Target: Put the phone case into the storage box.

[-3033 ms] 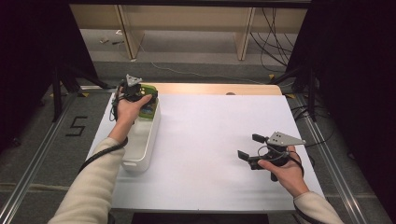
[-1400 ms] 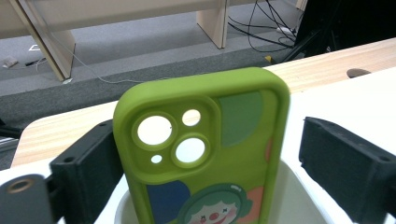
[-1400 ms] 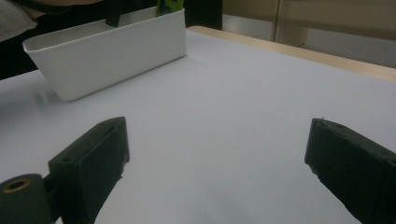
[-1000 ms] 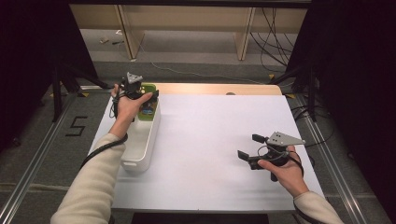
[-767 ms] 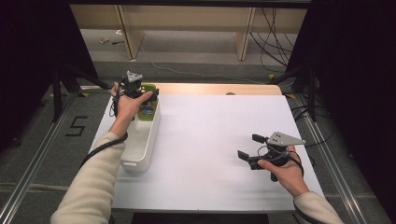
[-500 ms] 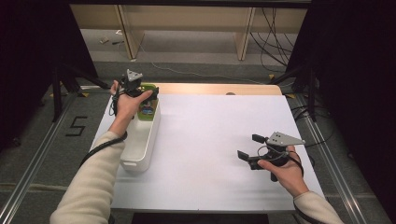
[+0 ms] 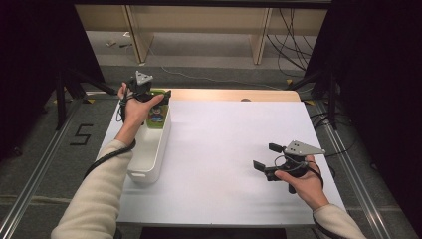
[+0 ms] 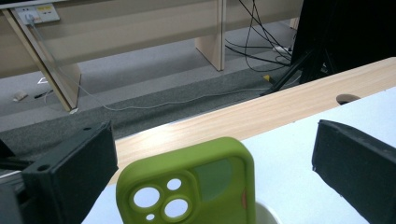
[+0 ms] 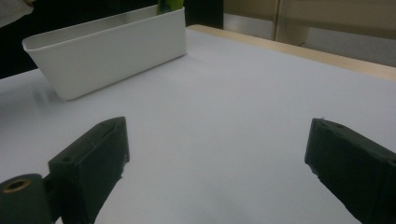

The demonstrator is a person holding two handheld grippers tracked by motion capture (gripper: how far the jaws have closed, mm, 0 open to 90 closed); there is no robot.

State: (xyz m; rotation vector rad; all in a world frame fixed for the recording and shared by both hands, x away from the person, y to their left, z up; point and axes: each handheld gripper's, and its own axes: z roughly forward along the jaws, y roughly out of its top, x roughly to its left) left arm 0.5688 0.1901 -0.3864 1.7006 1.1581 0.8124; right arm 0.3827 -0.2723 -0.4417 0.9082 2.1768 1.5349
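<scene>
On the left side of the white tabletop (image 7: 224, 149), a long white bin (image 7: 152, 149) is being kept with its length running away from the person. At the far end of that bin, a green phone case (image 8: 196, 186) is being stood upright, its camera cut-outs being shown in the left gripper view; in the high view its printed face is being seen just beside the left hand (image 7: 135, 107). The left gripper (image 8: 210, 163) is being held over the bin's far end with its jaws spread wide, one on each side of the case and both clear of it; nothing is being pinched. A grey three-cornered plate is being carried on top of this gripper in the high view, and a black cable is being trailed down along the cream sleeve.

Well apart, near the right front of the tabletop, the right gripper (image 7: 266, 158) is being held low by the right hand (image 7: 303, 181), pointed toward the bin. Its jaws are being kept spread, with bare tabletop between them in the right gripper view. The bin's white wall is being shown at the far left of that view, with a strip of green above its rim.

Beyond the tabletop, a wooden edge strip (image 7: 234, 94) with a round hole is being seen, then grey floor (image 7: 209, 55) with loose cables (image 7: 288, 35).
</scene>
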